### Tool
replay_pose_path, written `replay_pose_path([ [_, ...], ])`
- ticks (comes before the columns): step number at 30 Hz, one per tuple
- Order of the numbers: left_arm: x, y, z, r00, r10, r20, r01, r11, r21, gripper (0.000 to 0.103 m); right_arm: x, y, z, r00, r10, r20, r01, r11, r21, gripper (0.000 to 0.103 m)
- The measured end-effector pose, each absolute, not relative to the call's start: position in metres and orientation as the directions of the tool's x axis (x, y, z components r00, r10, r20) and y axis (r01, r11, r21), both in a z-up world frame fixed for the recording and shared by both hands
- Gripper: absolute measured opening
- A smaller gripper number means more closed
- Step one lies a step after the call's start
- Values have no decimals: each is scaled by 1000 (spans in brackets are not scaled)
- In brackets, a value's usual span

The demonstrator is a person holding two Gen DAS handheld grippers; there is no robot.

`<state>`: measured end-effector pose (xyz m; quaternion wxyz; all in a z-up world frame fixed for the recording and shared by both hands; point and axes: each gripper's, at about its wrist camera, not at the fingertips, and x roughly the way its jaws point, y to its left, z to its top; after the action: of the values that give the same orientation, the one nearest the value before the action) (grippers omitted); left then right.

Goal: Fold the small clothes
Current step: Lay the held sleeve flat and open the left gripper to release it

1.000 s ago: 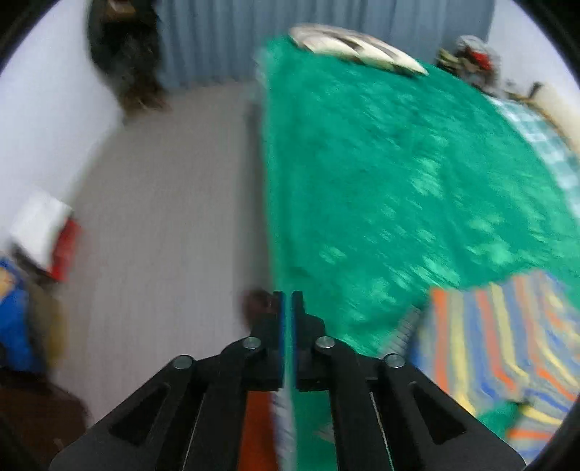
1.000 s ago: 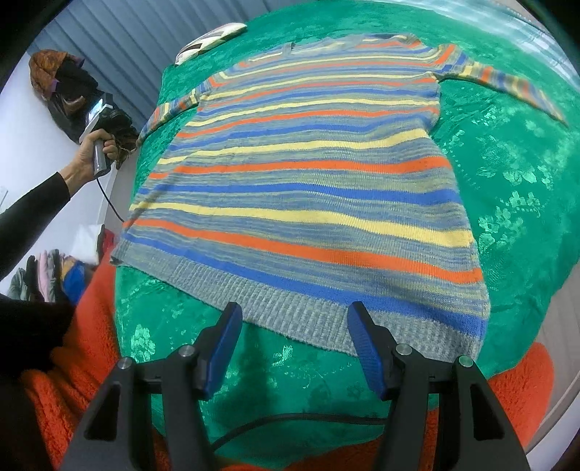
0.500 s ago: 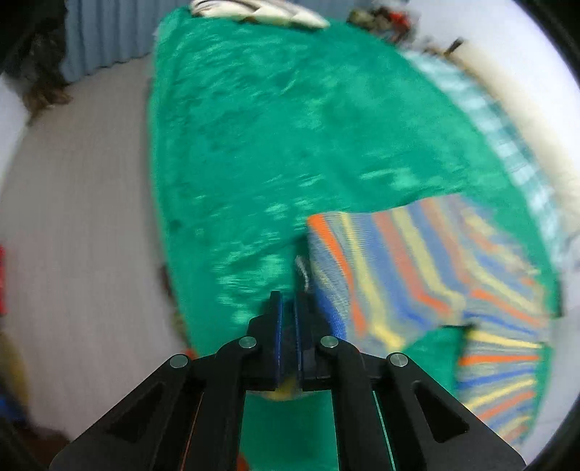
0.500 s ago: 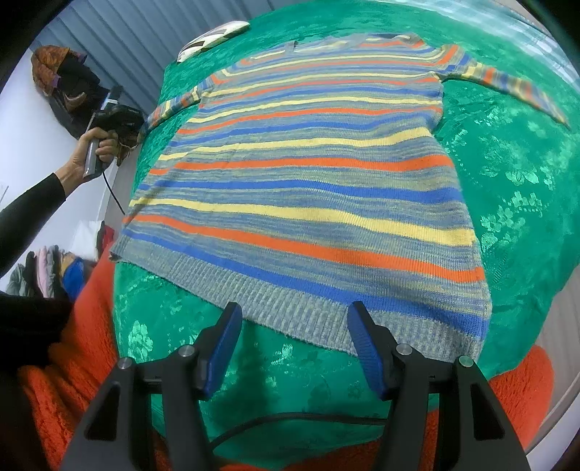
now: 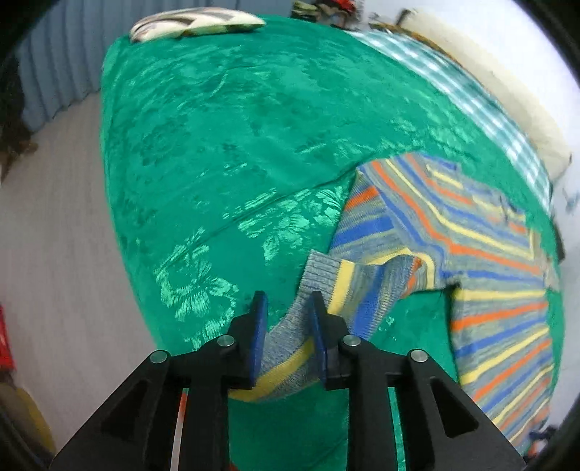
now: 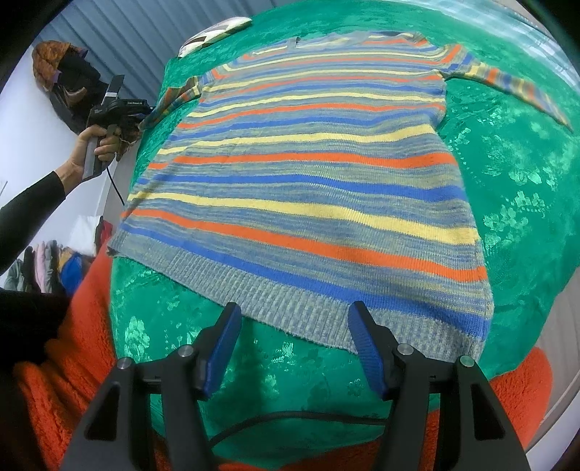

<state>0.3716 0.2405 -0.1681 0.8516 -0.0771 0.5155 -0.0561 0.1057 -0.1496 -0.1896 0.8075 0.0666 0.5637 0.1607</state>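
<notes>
The striped knitted sweater [image 6: 308, 188] is lying flat on the green bedspread [image 5: 217, 145]; the left gripper [image 5: 286, 311], jaws just opening, is releasing its sleeve cuff [image 5: 322, 279], while the right gripper [image 6: 293, 315] is hovering wide above the hem, ready to fold.

A shiny green bedspread [image 6: 514, 174] with a woven flower pattern covers the bed. At its far edge lies a flat pale cushion [image 5: 195, 23] with dark markings. An orange fleecy blanket [image 6: 69, 366] shows under the bedspread's near edge. Blue-grey pleated curtains [image 6: 123, 32] hang along the far wall, with a heap of dark things [image 6: 69, 79] before them. A pale grey floor [image 5: 54, 224] lies left of the bed.
</notes>
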Motion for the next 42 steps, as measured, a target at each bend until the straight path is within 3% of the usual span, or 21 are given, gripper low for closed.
replay_pose_path([
  [2, 373, 229, -166, 453, -158, -877, 70, 987, -142, 42, 106, -149, -190, 309, 333, -891, -188, 940, 286, 62],
  [3, 375, 229, -169, 448, -155, -880, 81, 988, -133, 57, 106, -148, -191, 308, 333, -891, -189, 939, 286, 63],
  [4, 377, 226, -171, 438, -160, -885, 100, 987, -129, 65, 107, -148, -191, 307, 333, -891, -190, 939, 286, 63],
  [6, 381, 221, -175, 413, -170, -895, 131, 983, -127, 65, 108, -147, -191, 306, 332, -892, -194, 939, 283, 64],
  [8, 380, 218, -175, 405, -177, -897, 152, 980, -125, 61, 108, -145, -191, 305, 327, -894, -199, 940, 276, 64],
  [10, 381, 216, -172, 400, -193, -896, 171, 976, -134, 45, 108, -145, -192, 304, 324, -896, -202, 941, 272, 64],
  [11, 381, 214, -171, 403, -191, -895, 176, 976, -129, 43, 108, -145, -192, 304, 323, -897, -203, 941, 270, 64],
  [14, 376, 205, -166, 446, -119, -887, 194, 980, -34, 34, 108, -145, -193, 303, 323, -897, -203, 941, 270, 64],
  [16, 375, 198, -171, 437, -99, -894, 214, 977, -3, 5, 108, -145, -193, 303, 324, -896, -201, 941, 272, 64],
  [23, 377, 226, -157, 514, -86, -853, 45, 996, -73, 2, 107, -145, -193, 307, 324, -895, -203, 941, 271, 65],
  [27, 381, 280, -155, 558, 87, -825, -272, 959, -83, 2, 106, -145, -194, 309, 322, -895, -206, 941, 268, 65],
  [30, 383, 299, -164, 522, 161, -838, -388, 919, -65, 2, 107, -144, -193, 308, 319, -896, -209, 942, 263, 65],
  [39, 378, 293, -184, 458, 252, -853, -447, 894, 24, 2, 109, -142, -193, 300, 314, -901, -214, 942, 257, 67],
  [41, 379, 293, -187, 440, 237, -866, -433, 901, 26, 5, 109, -140, -192, 298, 307, -904, -219, 944, 248, 68],
  [42, 379, 293, -187, 423, 255, -869, -429, 901, 55, 13, 109, -139, -191, 298, 302, -906, -222, 945, 242, 68],
])
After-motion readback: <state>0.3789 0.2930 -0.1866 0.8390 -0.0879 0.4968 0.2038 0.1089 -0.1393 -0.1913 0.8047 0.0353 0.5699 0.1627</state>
